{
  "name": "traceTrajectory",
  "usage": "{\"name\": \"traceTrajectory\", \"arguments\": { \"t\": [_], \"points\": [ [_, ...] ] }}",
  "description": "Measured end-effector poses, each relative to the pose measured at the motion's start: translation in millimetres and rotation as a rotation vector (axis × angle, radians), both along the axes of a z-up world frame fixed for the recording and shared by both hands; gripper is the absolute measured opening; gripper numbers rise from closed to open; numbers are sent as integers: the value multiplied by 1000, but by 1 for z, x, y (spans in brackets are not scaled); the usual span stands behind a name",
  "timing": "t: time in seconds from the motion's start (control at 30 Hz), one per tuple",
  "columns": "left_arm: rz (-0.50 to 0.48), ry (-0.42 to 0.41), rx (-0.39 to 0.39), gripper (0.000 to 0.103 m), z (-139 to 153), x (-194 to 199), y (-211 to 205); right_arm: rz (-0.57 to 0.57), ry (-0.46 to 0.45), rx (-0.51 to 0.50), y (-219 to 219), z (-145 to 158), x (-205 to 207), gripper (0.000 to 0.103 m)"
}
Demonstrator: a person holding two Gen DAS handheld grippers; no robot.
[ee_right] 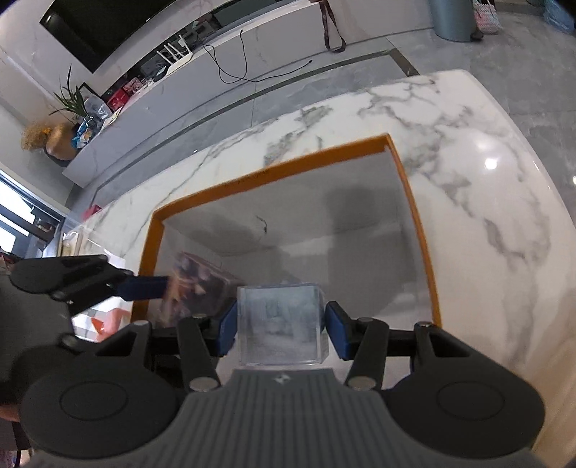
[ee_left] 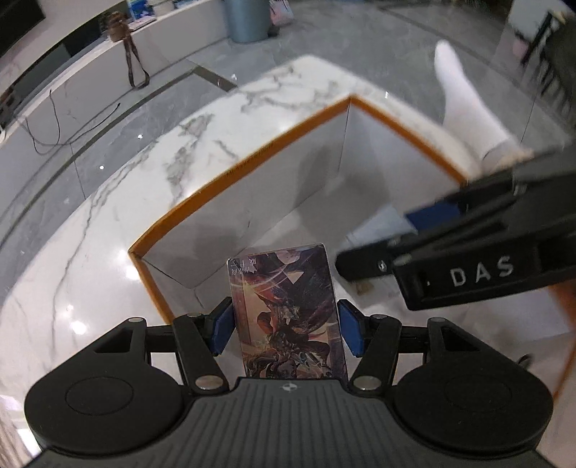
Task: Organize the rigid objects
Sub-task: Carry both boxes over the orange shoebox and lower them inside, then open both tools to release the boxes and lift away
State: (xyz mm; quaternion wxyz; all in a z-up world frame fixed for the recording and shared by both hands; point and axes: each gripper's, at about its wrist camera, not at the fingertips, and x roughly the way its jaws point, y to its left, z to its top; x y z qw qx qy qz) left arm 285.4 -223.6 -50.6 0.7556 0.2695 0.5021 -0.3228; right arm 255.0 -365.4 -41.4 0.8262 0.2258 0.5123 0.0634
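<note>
My left gripper (ee_left: 284, 325) is shut on a card box with dark fantasy art (ee_left: 286, 309), held upright over the near corner of an open white box with an orange rim (ee_left: 252, 156). My right gripper (ee_right: 280, 324) is shut on a clear plastic cube case (ee_right: 279, 320), held over the same orange-rimmed box (ee_right: 273, 169). In the right wrist view the left gripper (ee_right: 147, 286) comes in from the left with the card box (ee_right: 196, 284), blurred. In the left wrist view the right gripper (ee_left: 450, 252) reaches in from the right.
The box sits on a white marble table (ee_left: 108, 216), also in the right wrist view (ee_right: 486, 216). Beyond lie grey floor tiles, a grey bin (ee_left: 248, 18), a low TV bench with cables (ee_right: 234, 54) and a person's white-socked foot (ee_left: 464, 108).
</note>
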Motion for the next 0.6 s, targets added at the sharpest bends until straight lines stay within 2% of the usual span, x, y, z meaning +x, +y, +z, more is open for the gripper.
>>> {"name": "traceTrajectory", "arguments": {
  "t": [0.1,0.27,0.43,0.6],
  "points": [
    [-44,-32,68,69,-14,2,-6,1,14,19,1,-8,11,52],
    [-66,-41,111,70,-27,9,-13,-2,42,10,4,-25,23,52],
    [-28,-75,176,70,-35,10,-26,-19,60,16,7,-33,30,52],
    [-29,-94,180,75,-35,10,-25,-19,77,10,11,-41,34,52]
  ]
}}
